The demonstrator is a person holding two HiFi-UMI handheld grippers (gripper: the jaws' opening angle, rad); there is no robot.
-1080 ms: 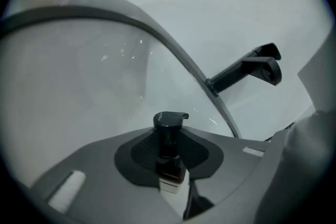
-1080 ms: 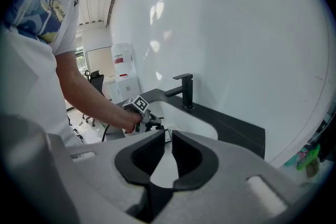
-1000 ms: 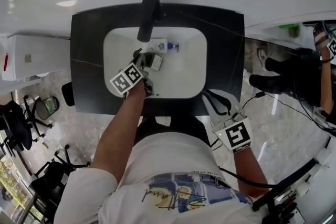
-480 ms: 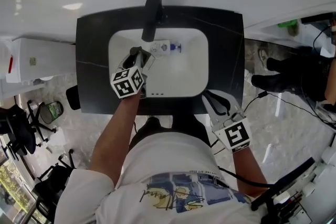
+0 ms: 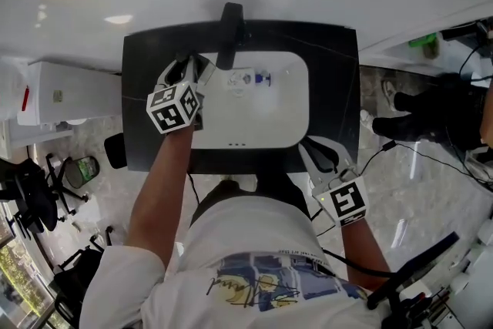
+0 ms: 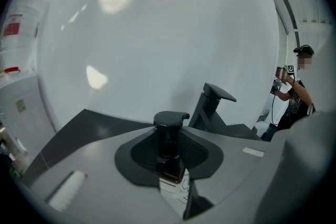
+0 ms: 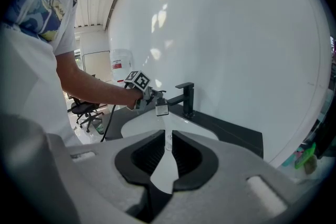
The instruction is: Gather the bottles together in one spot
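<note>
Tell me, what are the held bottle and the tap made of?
Bottle: dark brownish see-through body, glass or plastic, can't tell; matte black pump top looks plastic. Tap: matte black, angular, likely coated metal.

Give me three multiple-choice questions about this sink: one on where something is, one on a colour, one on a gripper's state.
1. Where is the blue-capped bottle? A in the basin; B on a shelf; C in a bucket.
2. What colour is the faucet? A chrome; B black; C gold.
3. What is the left gripper doing? A hanging empty; B gripping the faucet; C gripping a pump bottle.
Answers: A, it lies in the white basin; B, it is plainly black; C, its jaws clamp the pump bottle.
</note>
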